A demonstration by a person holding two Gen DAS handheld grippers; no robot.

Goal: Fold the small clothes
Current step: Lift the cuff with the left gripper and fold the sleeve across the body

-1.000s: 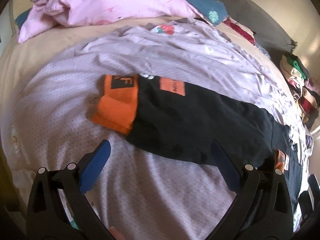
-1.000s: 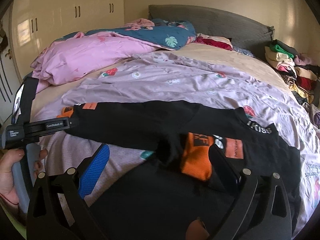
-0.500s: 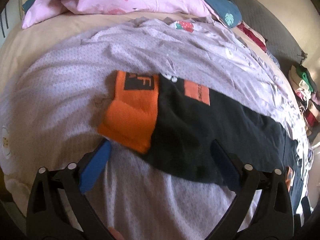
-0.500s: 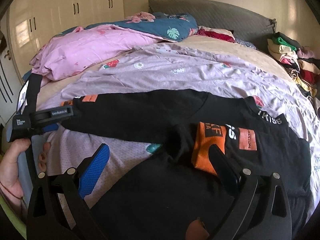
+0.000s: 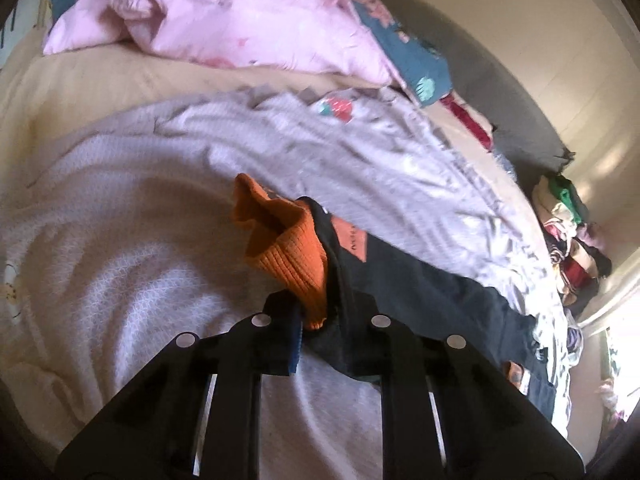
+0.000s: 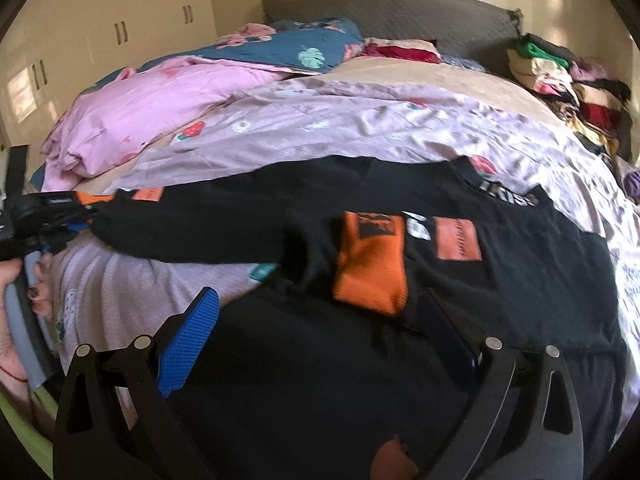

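Left tongs clenched on a sleeve cuff, right tongs spread above the shirt.

The left gripper (image 5: 316, 320) pinches the ribbed orange knit cuff (image 5: 288, 252) of the black long-sleeved sweatshirt (image 6: 360, 360), and the cuff stands bunched and lifted off the lilac patterned bedsheet (image 5: 120, 280) near the bed's left edge. The right gripper (image 6: 316, 340) is released, its blue-padded fingers (image 6: 188, 340) wide apart over the shirt's body, with the other orange cuff (image 6: 372, 260) lying flat between them and slightly ahead. The sweatshirt stretches across the sheet, sleeve running out to the left gripper. Beyond it lie a crumpled pink duvet (image 6: 152, 108) and a teal leaf-print pillow (image 6: 296, 48) by the grey padded headboard (image 6: 392, 12); a stack of folded clothes (image 6: 560, 80) sits at the bed's far right corner.
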